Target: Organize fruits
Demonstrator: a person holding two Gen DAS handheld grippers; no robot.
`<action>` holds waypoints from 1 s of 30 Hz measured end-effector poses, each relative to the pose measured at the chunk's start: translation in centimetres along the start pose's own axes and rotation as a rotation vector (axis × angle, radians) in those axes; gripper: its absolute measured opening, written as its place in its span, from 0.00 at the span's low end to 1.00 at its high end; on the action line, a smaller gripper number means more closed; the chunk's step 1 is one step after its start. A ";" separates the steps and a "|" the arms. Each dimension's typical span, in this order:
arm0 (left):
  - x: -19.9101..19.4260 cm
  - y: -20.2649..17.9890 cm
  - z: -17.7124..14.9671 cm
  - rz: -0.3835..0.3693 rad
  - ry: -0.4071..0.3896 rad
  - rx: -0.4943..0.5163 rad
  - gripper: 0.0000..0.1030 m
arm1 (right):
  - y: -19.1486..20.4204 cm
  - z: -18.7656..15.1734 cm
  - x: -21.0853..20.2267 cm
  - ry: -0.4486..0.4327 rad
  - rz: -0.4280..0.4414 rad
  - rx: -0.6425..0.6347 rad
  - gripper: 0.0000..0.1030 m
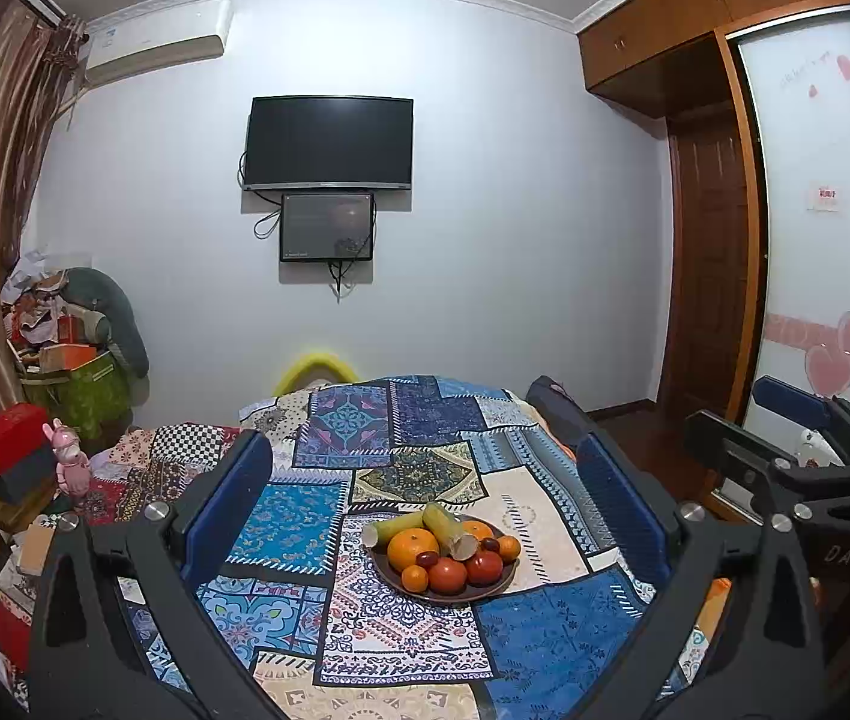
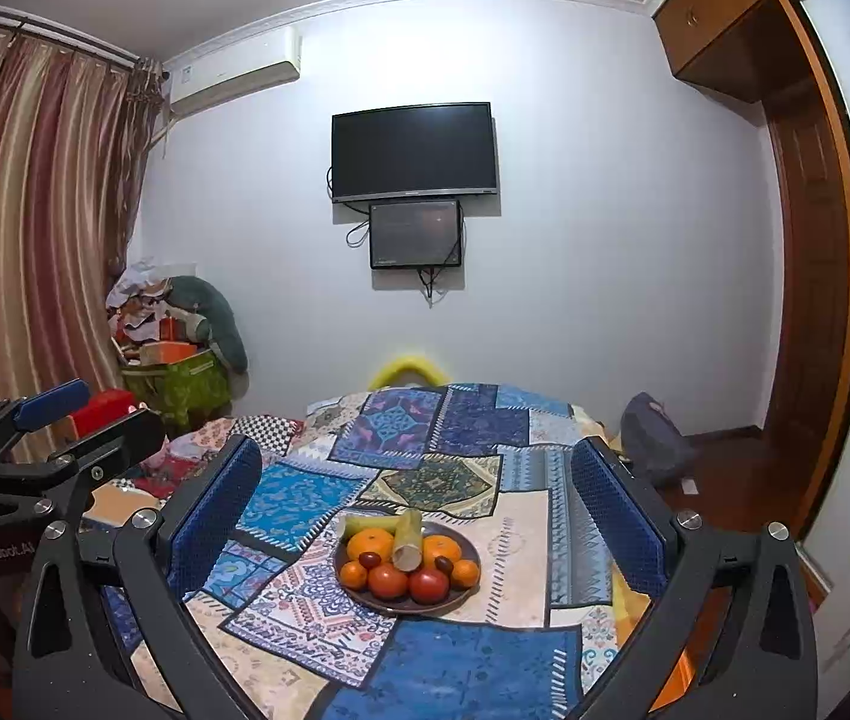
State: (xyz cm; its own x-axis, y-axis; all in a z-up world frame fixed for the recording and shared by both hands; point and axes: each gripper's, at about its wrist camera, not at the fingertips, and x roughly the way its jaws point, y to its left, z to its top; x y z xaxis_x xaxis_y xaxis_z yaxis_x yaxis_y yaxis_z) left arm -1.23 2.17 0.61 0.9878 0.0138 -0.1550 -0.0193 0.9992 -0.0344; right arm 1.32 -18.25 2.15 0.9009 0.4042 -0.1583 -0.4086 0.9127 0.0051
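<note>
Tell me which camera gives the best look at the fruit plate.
The right wrist view: the plate sits centred between its open fingers, with the fruit on it facing the camera. The left wrist view shows the same plate well too, just slightly right of centre.

Pale lilac wall (image 1: pixel 485 210) carries a black flat television (image 1: pixel 329 143) and a smaller dark screen (image 1: pixel 326 227) beneath. White air conditioner (image 1: pixel 155 45) upper left, beside striped brown curtains (image 2: pixel 23 210). Orange-brown wooden wardrobe (image 1: pixel 665 30) at right. Floor possibly dark wood.
</note>
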 end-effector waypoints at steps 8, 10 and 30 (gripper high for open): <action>0.1 0.0 -0.1 -0.005 0.006 -0.002 1.00 | 0.0 0.0 0.1 0.002 0.002 0.003 1.00; 0.2 0.0 -0.1 -0.005 0.006 -0.003 1.00 | 0.1 0.0 0.1 0.004 0.001 0.002 1.00; 1.0 0.4 -0.4 -0.029 0.035 -0.029 1.00 | -0.2 -0.2 0.4 0.013 0.006 0.011 1.00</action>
State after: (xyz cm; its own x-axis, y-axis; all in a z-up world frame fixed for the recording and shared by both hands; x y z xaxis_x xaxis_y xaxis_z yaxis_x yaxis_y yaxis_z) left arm -0.33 2.58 0.06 0.9820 -0.0174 -0.1880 0.0047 0.9977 -0.0679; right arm 1.77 -18.28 1.87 0.8962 0.4093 -0.1710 -0.4127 0.9107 0.0168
